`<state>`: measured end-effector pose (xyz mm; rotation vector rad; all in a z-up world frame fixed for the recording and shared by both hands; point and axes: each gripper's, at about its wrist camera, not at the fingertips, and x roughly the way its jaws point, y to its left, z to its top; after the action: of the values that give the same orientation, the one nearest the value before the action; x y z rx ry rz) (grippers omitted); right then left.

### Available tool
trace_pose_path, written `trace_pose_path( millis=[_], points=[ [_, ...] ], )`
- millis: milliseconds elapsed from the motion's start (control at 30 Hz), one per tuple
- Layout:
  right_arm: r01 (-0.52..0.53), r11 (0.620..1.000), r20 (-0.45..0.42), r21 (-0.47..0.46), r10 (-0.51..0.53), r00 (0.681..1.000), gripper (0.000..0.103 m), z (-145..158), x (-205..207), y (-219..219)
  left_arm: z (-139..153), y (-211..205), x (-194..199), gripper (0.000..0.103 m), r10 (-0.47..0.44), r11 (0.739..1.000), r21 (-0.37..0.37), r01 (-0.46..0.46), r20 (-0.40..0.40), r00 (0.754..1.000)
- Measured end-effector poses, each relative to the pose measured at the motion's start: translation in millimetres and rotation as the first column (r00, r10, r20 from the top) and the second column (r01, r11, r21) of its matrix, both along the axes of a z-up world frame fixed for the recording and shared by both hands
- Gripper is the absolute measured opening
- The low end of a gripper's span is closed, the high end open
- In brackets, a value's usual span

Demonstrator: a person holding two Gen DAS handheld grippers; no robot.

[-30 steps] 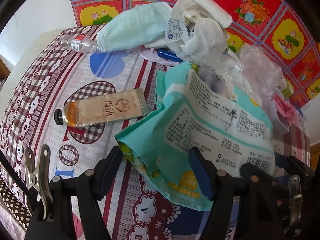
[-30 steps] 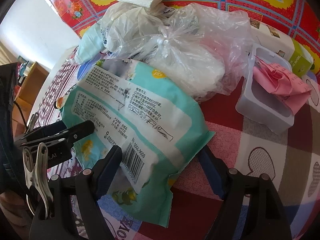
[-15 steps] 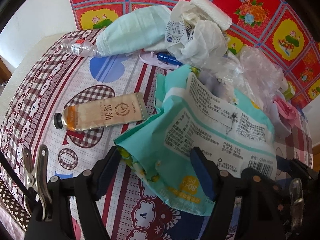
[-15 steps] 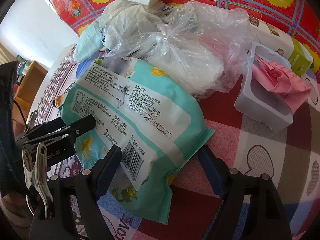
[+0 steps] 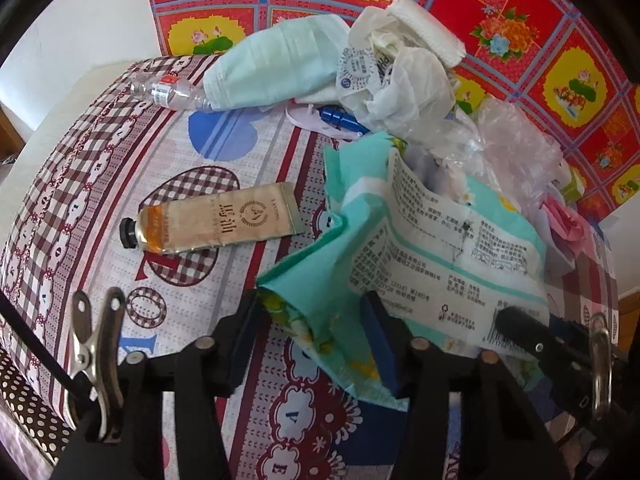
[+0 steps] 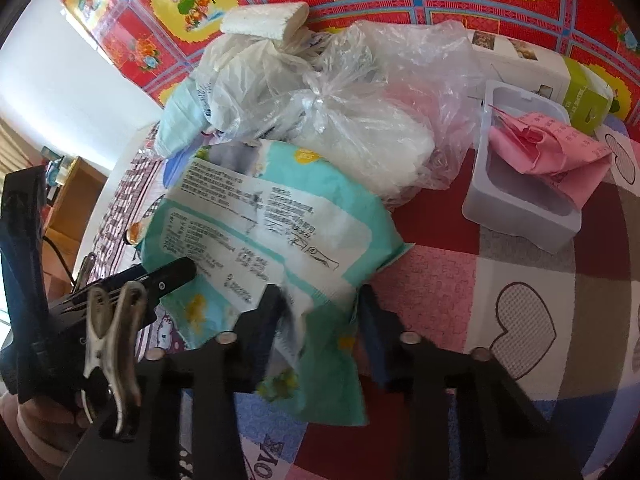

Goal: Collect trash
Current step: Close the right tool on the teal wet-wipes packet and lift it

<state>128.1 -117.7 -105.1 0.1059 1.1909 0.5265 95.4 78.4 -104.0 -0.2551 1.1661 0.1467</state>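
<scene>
A teal and white wipes packet (image 5: 432, 248) lies crumpled on the patterned tablecloth (image 5: 100, 200), and both grippers are on it. My left gripper (image 5: 312, 320) has the packet's near left corner bunched between its closing jaws, pads pressing the film. My right gripper (image 6: 320, 308) is closing on the packet's (image 6: 272, 216) near right end, which is squeezed into folds between its fingers. In the right wrist view one finger of the left gripper (image 6: 176, 272) lies on the packet's left side.
A gold tube (image 5: 216, 224) lies left of the packet. Behind it are a small water bottle (image 5: 168, 90), a face mask (image 5: 276, 64), crumpled white paper (image 5: 400, 84) and a blue pen (image 5: 340, 116). Further right are a clear plastic bag (image 6: 360, 120), a grey tray (image 6: 516, 208) with pink paper (image 6: 552, 148) and a white-green box (image 6: 560, 76).
Both grippers' jaws have narrowed onto the packet. Its ends are now creased and bunched between the fingers. Neither hand has shifted much.
</scene>
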Motion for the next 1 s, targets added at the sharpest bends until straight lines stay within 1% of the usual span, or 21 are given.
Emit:
trace_pose_path(
  millis=[133, 233, 633, 767, 1000],
  points=[
    [0.008, 1.000, 0.018, 0.000, -0.008, 1.000, 0.034, 5.2, -4.6, -1.4, 4.4, -1.7, -4.3, 0.045, -0.016, 1.000, -0.004, 0.016, 0.005, 1.000],
    [0.016, 1.000, 0.027, 0.005, -0.016, 1.000, 0.034, 9.3, -8.6, -2.4, 6.8, -0.2, -8.3, 0.044, -0.025, 1.000, -0.005, 0.025, 0.010, 1.000],
    [0.033, 0.999, 0.099, 0.027, -0.036, 0.994, 0.032, 30.8, -35.4, -17.7, 27.8, -0.6, -35.6, 0.043, -0.054, 0.998, -0.024, 0.055, 0.046, 0.998],
    [0.050, 0.998, 0.107, 0.032, -0.053, 0.993, 0.032, 35.5, -45.1, -21.0, 31.6, -5.3, -42.5, 0.043, -0.070, 0.997, -0.023, 0.071, 0.057, 0.996],
    [0.084, 0.996, 0.148, 0.041, -0.089, 0.985, 0.032, 49.4, -64.4, -31.7, 42.8, -17.4, -53.6, 0.043, -0.106, 0.994, -0.029, 0.109, 0.088, 0.990]
  ],
)
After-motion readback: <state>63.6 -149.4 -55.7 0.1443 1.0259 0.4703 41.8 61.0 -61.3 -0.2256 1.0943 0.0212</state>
